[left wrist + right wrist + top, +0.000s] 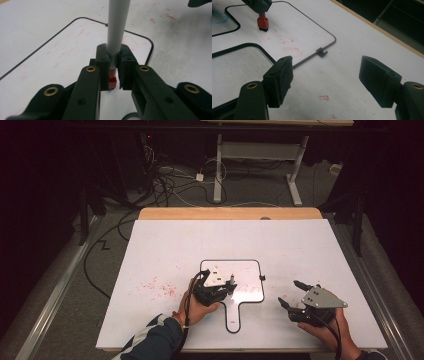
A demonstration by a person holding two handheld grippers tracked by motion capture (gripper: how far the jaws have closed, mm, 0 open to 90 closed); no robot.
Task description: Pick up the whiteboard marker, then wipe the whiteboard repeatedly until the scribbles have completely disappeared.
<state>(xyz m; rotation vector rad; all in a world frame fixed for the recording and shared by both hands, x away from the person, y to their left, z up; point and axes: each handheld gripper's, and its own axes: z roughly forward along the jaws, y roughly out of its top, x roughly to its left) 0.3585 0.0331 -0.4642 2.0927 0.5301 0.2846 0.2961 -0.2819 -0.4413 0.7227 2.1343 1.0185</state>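
A small white board (250,270) with a black rim and a handle lies on the white table (165,245). My left gripper (231,284) hovers over the board's left part, shut on a marker. In the left gripper view the marker's grey barrel (117,25) rises from between the pads of my left gripper (113,53), and its red end (113,80) points down. The right gripper view shows that red end (262,23) at the board (294,27), beside faint red scribbles (287,40). My right gripper (292,294) stands open to the right of the board, nothing between its pads (283,77).
Red smudges (160,287) mark the table left of the board. A small black clip (322,52) sits on the board's rim. The table's wooden far edge (230,213) borders a floor with cables (165,180) and another desk's white legs (218,170).
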